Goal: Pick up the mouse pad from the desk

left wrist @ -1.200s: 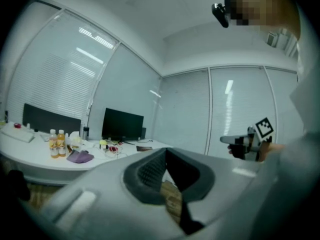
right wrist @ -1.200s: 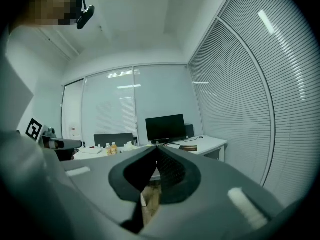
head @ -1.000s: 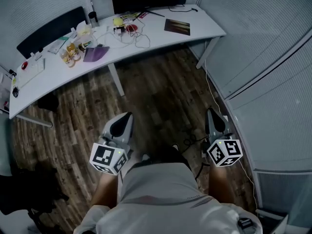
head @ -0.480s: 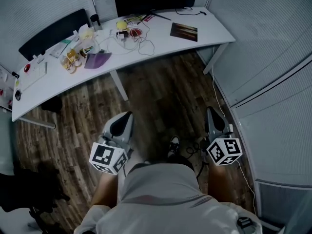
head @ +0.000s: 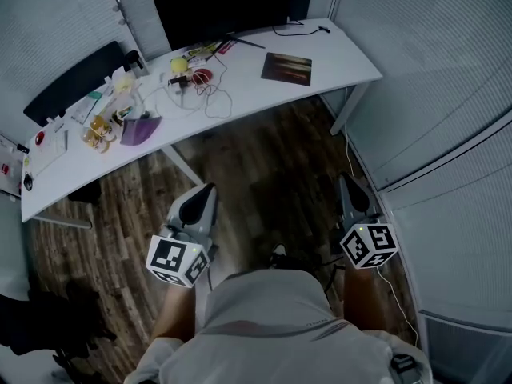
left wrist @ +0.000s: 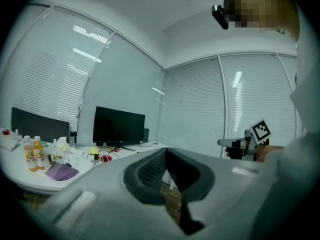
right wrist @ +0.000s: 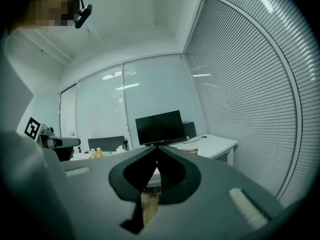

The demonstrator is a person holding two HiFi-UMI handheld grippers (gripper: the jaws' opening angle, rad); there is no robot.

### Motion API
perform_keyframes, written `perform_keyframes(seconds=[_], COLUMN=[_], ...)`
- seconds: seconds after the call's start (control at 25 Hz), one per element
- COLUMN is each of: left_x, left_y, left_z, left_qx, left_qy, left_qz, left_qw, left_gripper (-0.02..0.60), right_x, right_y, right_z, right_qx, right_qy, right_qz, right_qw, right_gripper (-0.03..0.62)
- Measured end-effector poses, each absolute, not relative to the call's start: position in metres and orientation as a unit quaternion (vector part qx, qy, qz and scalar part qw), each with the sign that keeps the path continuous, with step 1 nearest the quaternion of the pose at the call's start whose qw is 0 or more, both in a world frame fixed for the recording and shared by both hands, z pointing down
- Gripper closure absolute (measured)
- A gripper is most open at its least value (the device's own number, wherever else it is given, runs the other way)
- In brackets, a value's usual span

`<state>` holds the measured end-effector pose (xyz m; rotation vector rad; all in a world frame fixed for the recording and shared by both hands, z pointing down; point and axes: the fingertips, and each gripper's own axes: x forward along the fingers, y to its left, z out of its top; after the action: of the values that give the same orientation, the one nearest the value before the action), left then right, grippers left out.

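The mouse pad [head: 286, 69], a dark brown rectangle, lies flat on the right part of the white desk [head: 344, 58], in front of the black monitor [head: 220, 6]. Both grippers are held out level over the wooden floor, well short of the desk. My left gripper [head: 210, 189] is shut with nothing in it, its dark pads [left wrist: 150, 171] meeting at the tip. My right gripper [head: 344, 181] is also shut and empty, its jaws closed to a point [right wrist: 156, 148]. Each gripper shows at the edge of the other's view.
The desk's left half holds a purple pouch [head: 140, 129], small bottles [head: 100, 126], a yellow ball [head: 178, 65], a red item [head: 202, 76] and loose cables. A black chair [head: 72, 82] stands behind it. Blind-covered glass walls [head: 448, 110] curve along the right; a cable [head: 352, 158] trails on the floor.
The desk and mouse pad have come lower in the head view, so closer to me. Both grippers keep their pose and stay shut.
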<state>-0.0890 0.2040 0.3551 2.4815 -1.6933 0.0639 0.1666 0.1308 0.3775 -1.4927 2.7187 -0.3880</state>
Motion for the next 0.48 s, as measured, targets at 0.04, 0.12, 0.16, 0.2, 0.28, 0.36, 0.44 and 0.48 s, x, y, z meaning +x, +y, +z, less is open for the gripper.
perform_keyframes(seconds=[0.04, 0.12, 0.16, 0.2, 0.28, 0.36, 0.44, 0.48], left_x=[-0.081, -0.065, -0.058, -0.051, -0.036, -0.022, -0.013, -0.01], left_y=[0.192, 0.17, 0.16, 0.15, 0.131, 0.115, 0.097, 0.089], left_z=[0.354, 0.353, 0.353, 0.354, 0.357, 0.362, 0.368, 0.37], left_qx=[0.823, 0.821, 0.821, 0.82, 0.822, 0.825, 0.828, 0.828], left_qy=[-0.564, -0.566, -0.567, -0.567, -0.565, -0.559, -0.555, -0.554], left_qz=[0.022, 0.023, 0.023, 0.023, 0.024, 0.03, 0.039, 0.041], left_qw=[0.068, 0.066, 0.067, 0.067, 0.071, 0.073, 0.076, 0.077], left_gripper=[0.58, 0.58, 0.58, 0.58, 0.58, 0.58, 0.58, 0.58], right_x=[0.175, 0.191, 0.198, 0.205, 0.219, 0.23, 0.239, 0.243], right_y=[0.119, 0.097, 0.086, 0.075, 0.056, 0.039, 0.023, 0.015], right_z=[0.377, 0.376, 0.376, 0.377, 0.382, 0.387, 0.393, 0.395], right_qx=[-0.477, -0.475, -0.475, -0.474, -0.476, -0.479, -0.482, -0.484], right_qy=[0.87, 0.871, 0.872, 0.872, 0.87, 0.868, 0.866, 0.864], right_qz=[-0.124, -0.124, -0.123, -0.123, -0.126, -0.131, -0.135, -0.138], right_qw=[0.009, 0.009, 0.008, 0.007, 0.006, 0.008, 0.008, 0.008], right_gripper=[0.586, 0.586, 0.586, 0.586, 0.586, 0.586, 0.586, 0.586])
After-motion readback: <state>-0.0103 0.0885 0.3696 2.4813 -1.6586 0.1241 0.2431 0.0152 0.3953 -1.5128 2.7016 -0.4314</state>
